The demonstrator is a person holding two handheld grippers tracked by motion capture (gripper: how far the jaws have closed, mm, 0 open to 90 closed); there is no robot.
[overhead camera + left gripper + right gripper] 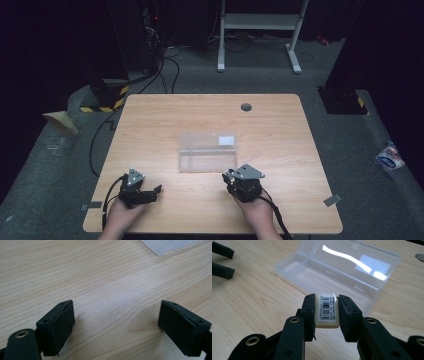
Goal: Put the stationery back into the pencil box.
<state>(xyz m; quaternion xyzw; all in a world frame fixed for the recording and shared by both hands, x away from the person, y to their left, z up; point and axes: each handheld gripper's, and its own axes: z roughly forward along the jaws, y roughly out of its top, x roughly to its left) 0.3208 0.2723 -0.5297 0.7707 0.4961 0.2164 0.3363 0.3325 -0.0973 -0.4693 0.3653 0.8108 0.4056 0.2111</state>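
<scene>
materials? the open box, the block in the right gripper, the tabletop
Open box: clear, glossy plastic; the table shows through and the lid carries bright glare.
Block: cream, matte, likely a rubber eraser with a barcode label; held in the right gripper.
Tabletop: light wood grain, satin; solid or laminate can't be told.

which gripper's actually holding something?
The right gripper: its jaws clamp a pale eraser with a barcode label, near the open clear plastic case. The left gripper has its jaws wide apart over bare table.
</scene>
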